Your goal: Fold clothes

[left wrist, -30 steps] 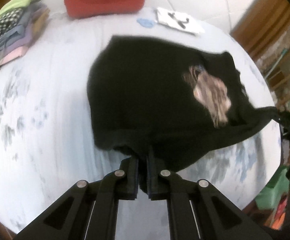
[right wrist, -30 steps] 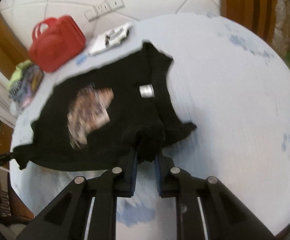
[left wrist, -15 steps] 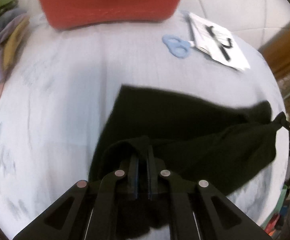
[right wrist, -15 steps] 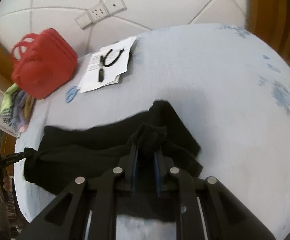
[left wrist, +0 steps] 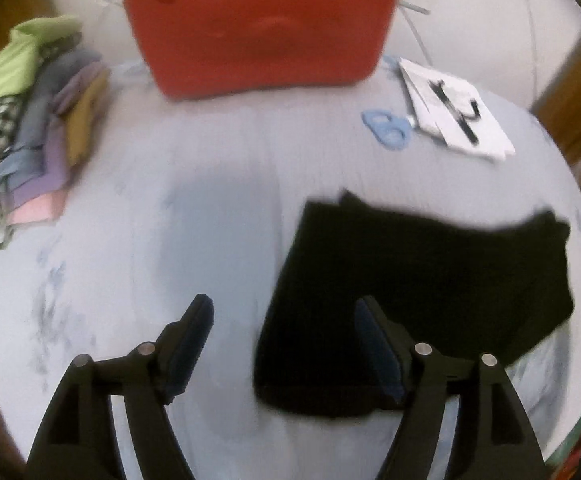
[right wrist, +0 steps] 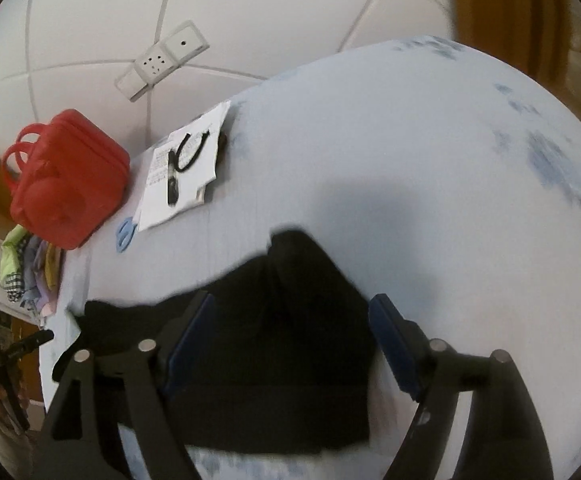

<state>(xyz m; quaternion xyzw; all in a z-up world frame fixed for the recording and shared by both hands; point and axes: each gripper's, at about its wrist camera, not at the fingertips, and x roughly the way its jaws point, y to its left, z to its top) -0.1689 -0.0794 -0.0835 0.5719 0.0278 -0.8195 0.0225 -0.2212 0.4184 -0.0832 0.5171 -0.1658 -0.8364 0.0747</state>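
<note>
A black garment [left wrist: 410,288] lies folded over on the pale blue tablecloth [left wrist: 194,216]. In the left wrist view my left gripper [left wrist: 282,340] is open and empty, just left of the garment's left edge, its right finger over the cloth. In the right wrist view the same garment [right wrist: 282,352] lies under my right gripper [right wrist: 294,344], which is open and empty above the garment's right end. A stack of folded clothes [left wrist: 22,128] sits at the far left of the table.
A red bag [left wrist: 258,24] stands at the back. Blue scissors [left wrist: 386,128] and white papers with a black pen [left wrist: 454,116] lie behind the garment. A wall socket [right wrist: 162,60] is on the tiled wall. The table's edge curves close on the right.
Both grippers carried the garment's near edge over towards the back, folding it, then opened and let go. The printed patch is now hidden inside the fold.
</note>
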